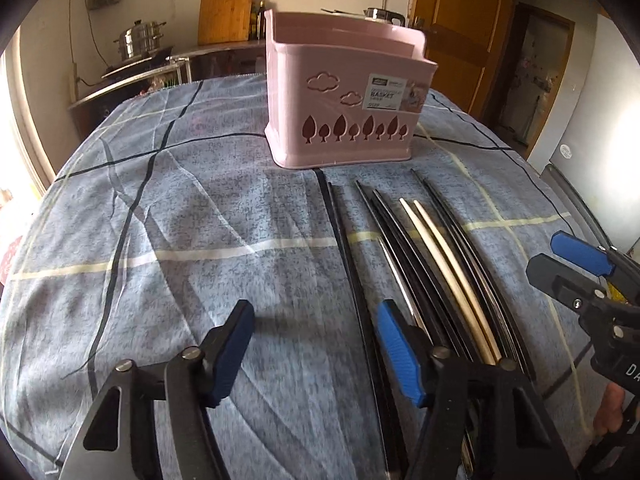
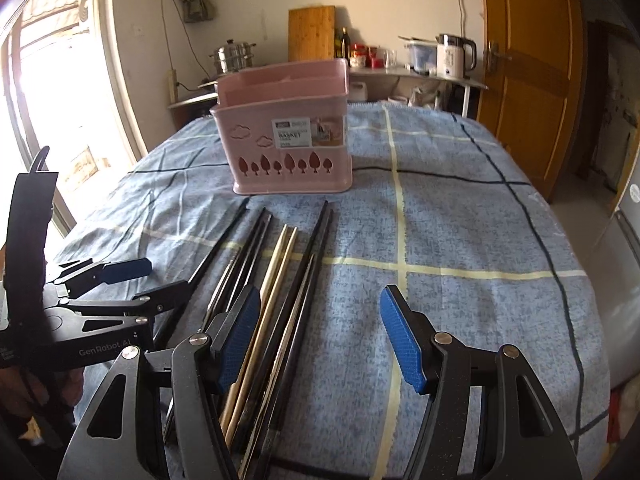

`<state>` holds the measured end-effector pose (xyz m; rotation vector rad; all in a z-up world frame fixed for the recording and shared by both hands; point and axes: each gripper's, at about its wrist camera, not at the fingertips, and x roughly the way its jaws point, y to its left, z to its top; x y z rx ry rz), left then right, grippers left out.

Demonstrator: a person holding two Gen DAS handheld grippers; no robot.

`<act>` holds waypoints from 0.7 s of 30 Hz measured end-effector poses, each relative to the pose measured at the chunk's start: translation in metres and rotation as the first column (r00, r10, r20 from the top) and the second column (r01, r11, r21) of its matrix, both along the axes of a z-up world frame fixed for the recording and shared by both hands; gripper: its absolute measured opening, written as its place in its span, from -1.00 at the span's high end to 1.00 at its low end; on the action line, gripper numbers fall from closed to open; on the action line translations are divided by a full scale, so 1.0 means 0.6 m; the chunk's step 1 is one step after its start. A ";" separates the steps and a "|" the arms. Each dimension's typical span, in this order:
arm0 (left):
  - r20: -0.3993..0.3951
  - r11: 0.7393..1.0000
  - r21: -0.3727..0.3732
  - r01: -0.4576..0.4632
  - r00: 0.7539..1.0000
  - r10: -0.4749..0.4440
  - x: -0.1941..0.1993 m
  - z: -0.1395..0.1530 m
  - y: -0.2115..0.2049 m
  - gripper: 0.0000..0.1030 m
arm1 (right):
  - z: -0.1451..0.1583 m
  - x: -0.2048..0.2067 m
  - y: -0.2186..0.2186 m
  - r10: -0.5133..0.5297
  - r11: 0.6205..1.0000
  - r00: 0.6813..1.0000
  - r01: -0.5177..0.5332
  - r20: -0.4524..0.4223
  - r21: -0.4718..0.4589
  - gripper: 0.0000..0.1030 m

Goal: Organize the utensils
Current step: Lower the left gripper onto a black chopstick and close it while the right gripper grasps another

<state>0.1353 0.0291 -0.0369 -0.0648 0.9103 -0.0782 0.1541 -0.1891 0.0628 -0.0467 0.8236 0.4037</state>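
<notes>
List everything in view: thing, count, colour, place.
basket: one, pink, standing on the cloth beyond the chopsticks
black chopsticks: several, exact count unclear, lying side by side before the basket
pale chopsticks: two, cream, among the black ones
metal chopstick: at least one, silver, in the same row
cloth: one, blue check, covering the table
cutting board: one, wooden, against the back wall
kettle: one, white, back counter
left gripper: fingers apart, nothing between
right gripper: fingers apart, nothing gripped

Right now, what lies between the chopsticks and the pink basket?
Nothing: only bare checked cloth separates the chopsticks from the pink basket, clearest in the right wrist view.
</notes>
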 end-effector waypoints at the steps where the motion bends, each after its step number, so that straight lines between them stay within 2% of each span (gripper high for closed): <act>1: -0.005 1.000 -0.004 0.003 1.000 -0.003 0.009 -0.002 0.001 -0.15 | -0.004 0.011 0.003 -0.003 1.000 1.000 0.003 -0.014 -0.005 -0.22; 5: -0.010 1.000 -0.006 0.007 1.000 -0.007 0.033 -0.003 0.005 -0.06 | -0.012 0.041 0.015 0.001 1.000 0.999 -0.002 -0.040 -0.016 -0.09; 7: -0.013 1.000 -0.013 0.009 1.000 -0.009 0.044 -0.003 0.008 0.02 | -0.019 0.057 0.021 0.001 1.000 0.998 -0.002 -0.055 -0.027 0.10; 16: -0.013 1.000 0.011 0.010 1.000 -0.010 0.079 -0.003 0.002 0.17 | -0.044 0.110 0.037 0.000 0.999 0.993 -0.005 -0.117 -0.043 0.48; 21: -0.014 1.000 0.024 0.000 1.000 0.001 0.099 -0.003 0.000 0.22 | -0.052 0.128 0.039 -0.004 0.999 0.989 -0.003 -0.146 -0.048 0.55</act>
